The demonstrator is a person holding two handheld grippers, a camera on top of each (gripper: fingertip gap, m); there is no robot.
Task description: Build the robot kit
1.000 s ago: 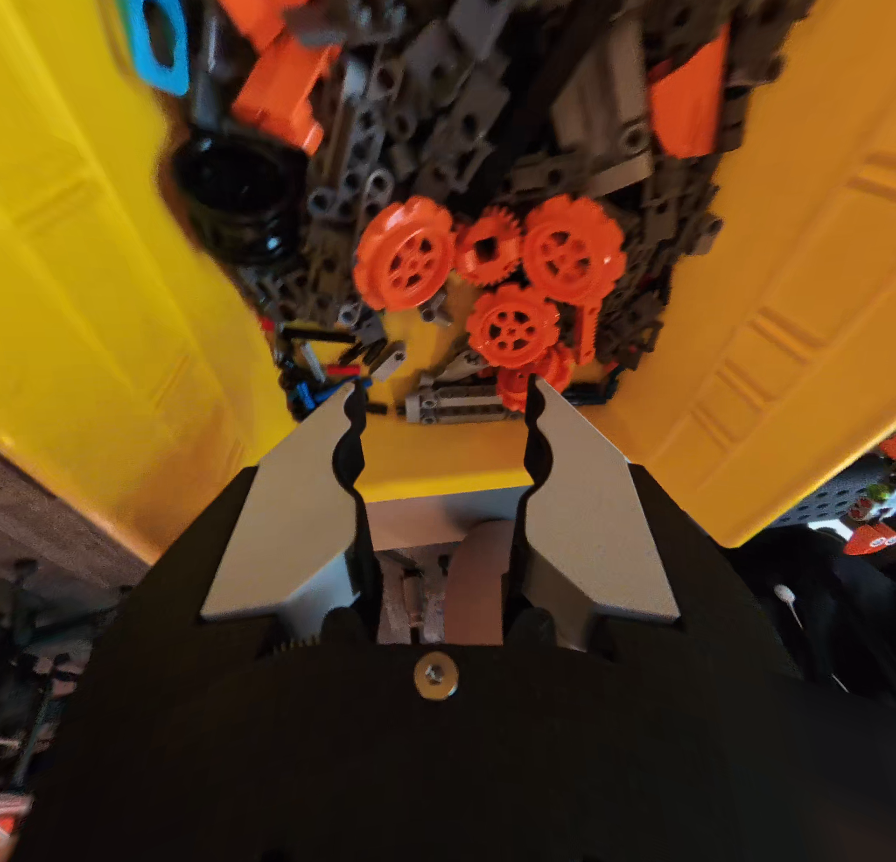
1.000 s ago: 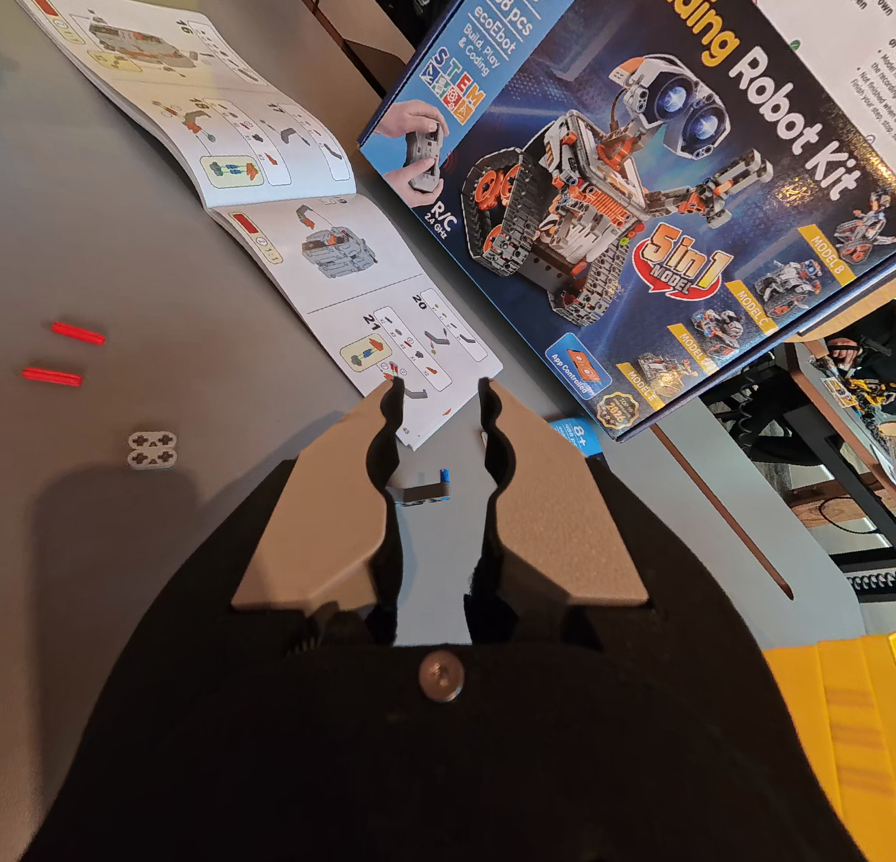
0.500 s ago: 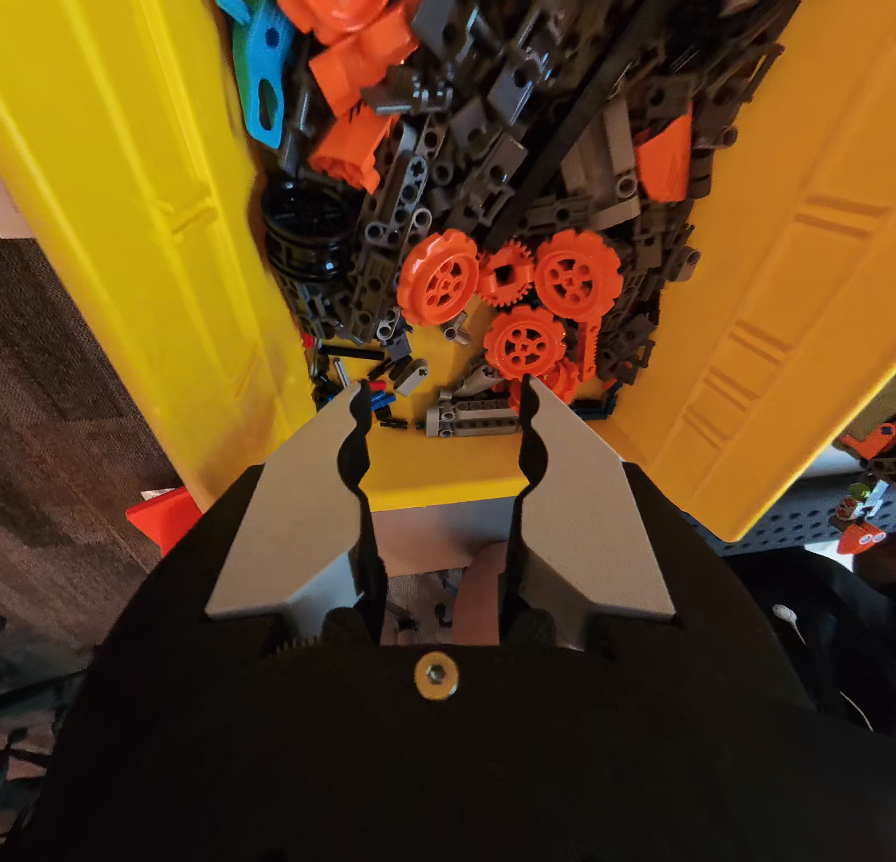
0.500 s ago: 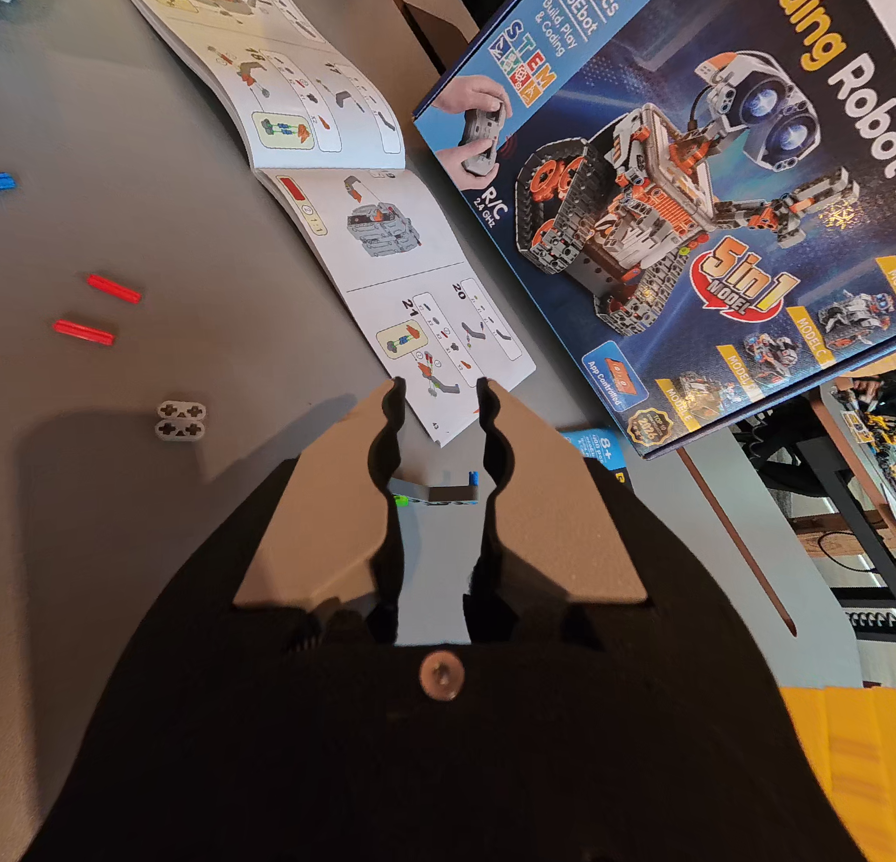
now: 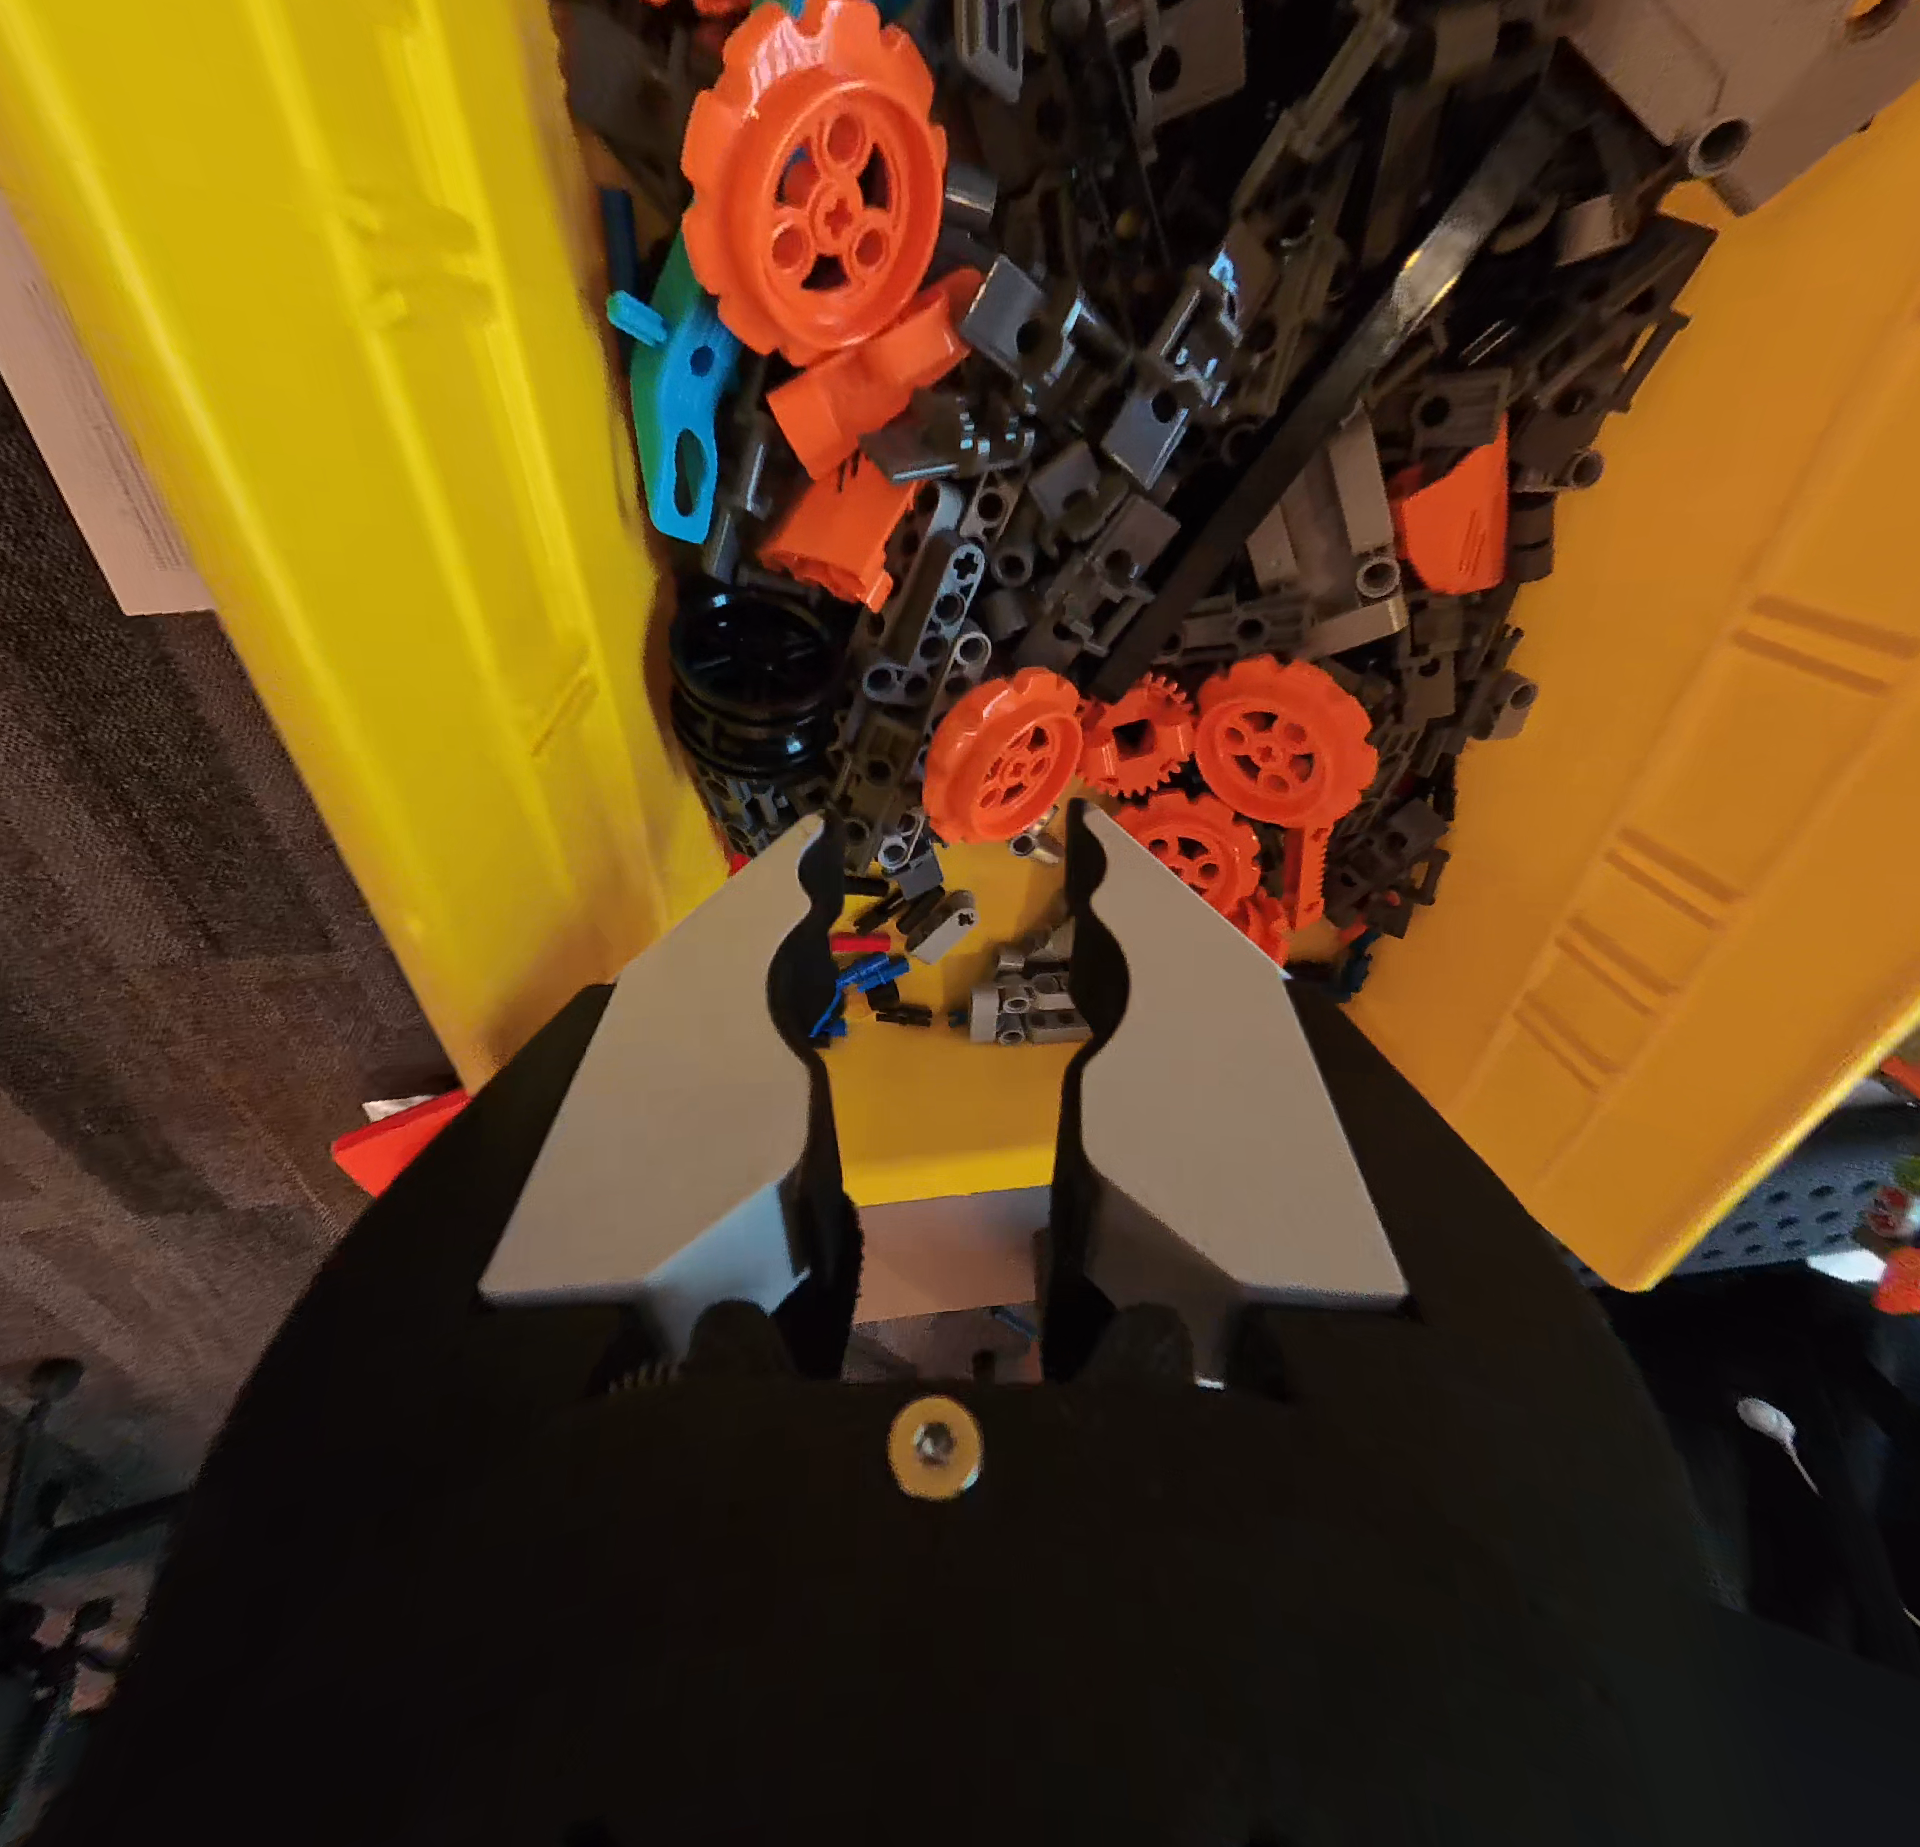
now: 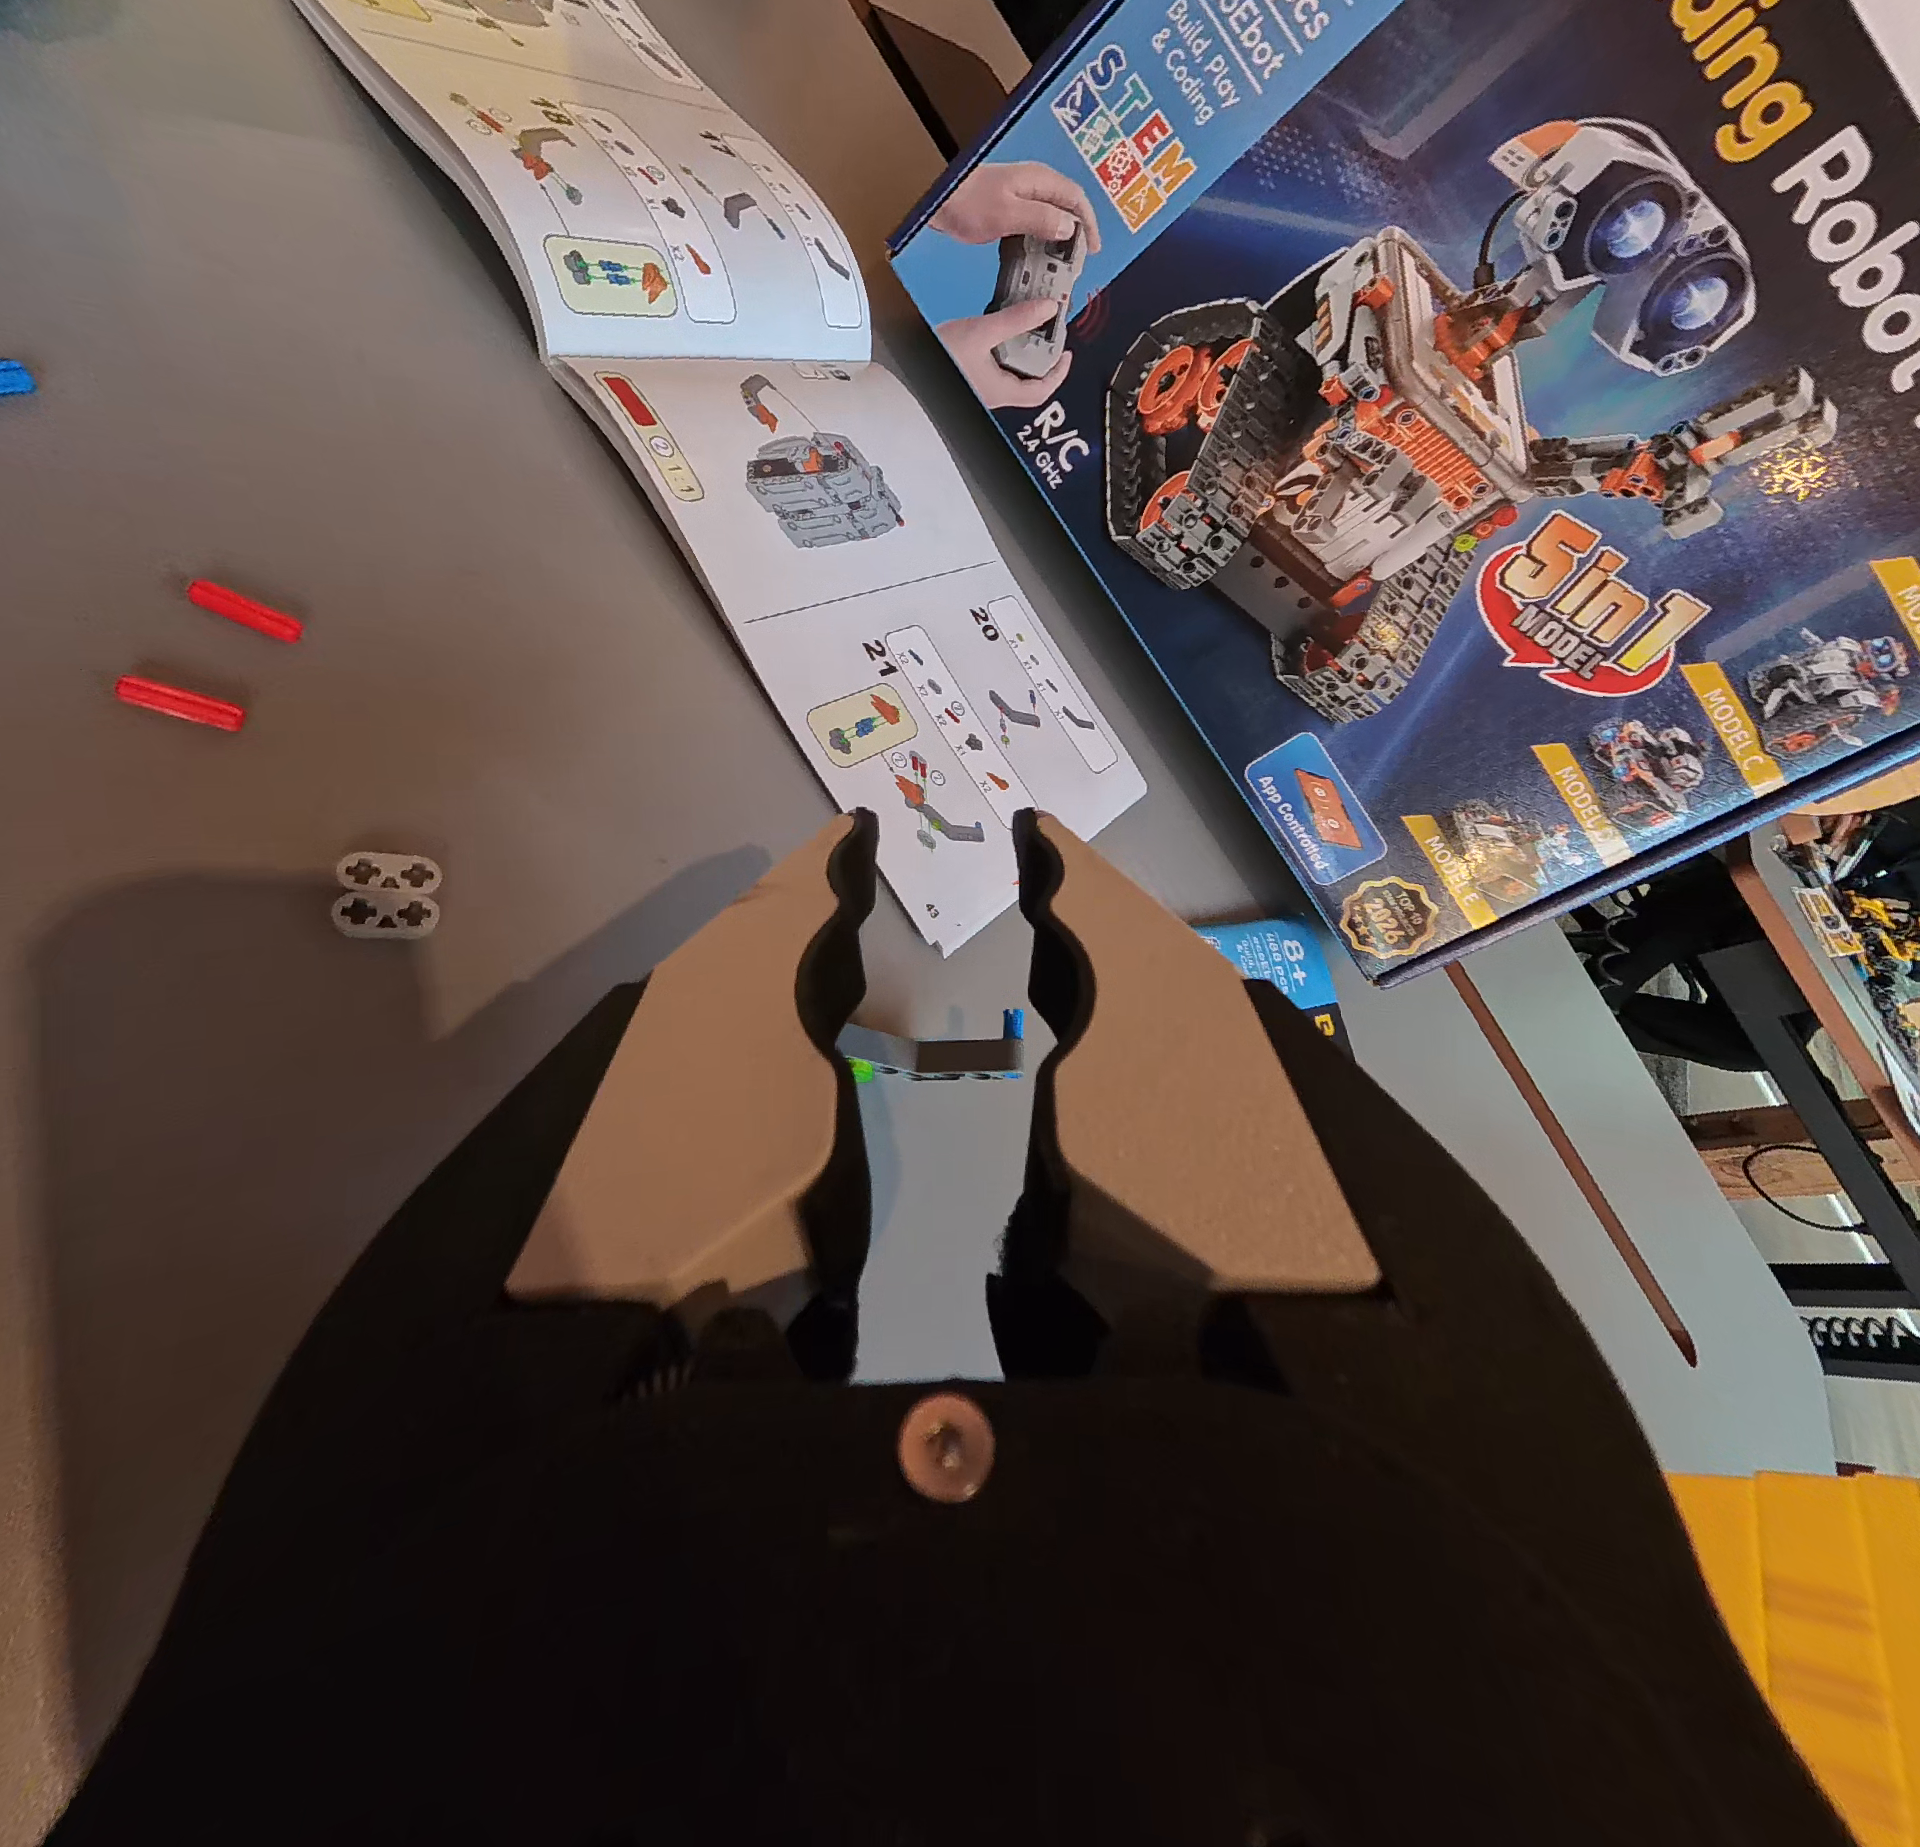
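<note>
My left gripper (image 5: 945,821) is open and empty, hovering over the near end of a yellow bin (image 5: 364,509) full of building parts. Its tips are just short of three orange gear wheels (image 5: 1003,755) and above small pins and a grey beam (image 5: 1023,1002) on the bin floor. A larger orange wheel (image 5: 816,176) lies farther back. My right gripper (image 6: 942,815) is shut on a small grey beam (image 6: 940,1054) with a blue pin and a green pin, held crosswise between the fingers above a grey table (image 6: 416,550).
An open instruction booklet (image 6: 831,571) lies just ahead of the right gripper, with a blue kit box (image 6: 1455,447) to its right. Two red axles (image 6: 244,611) and two small grey connectors (image 6: 387,893) lie at the left. A black tyre (image 5: 753,691) sits by the bin's left wall. Tip to tip, the grippers are about 50 centimetres apart. The right gripper is farther from the larger orange wheel (image 5: 816,176), some 55 centimetres, than the left, some 9 centimetres.
The left gripper has shifted along the bin, so more of the parts pile shows. The right gripper has moved forward toward the booklet, still holding the grey beam.
</note>
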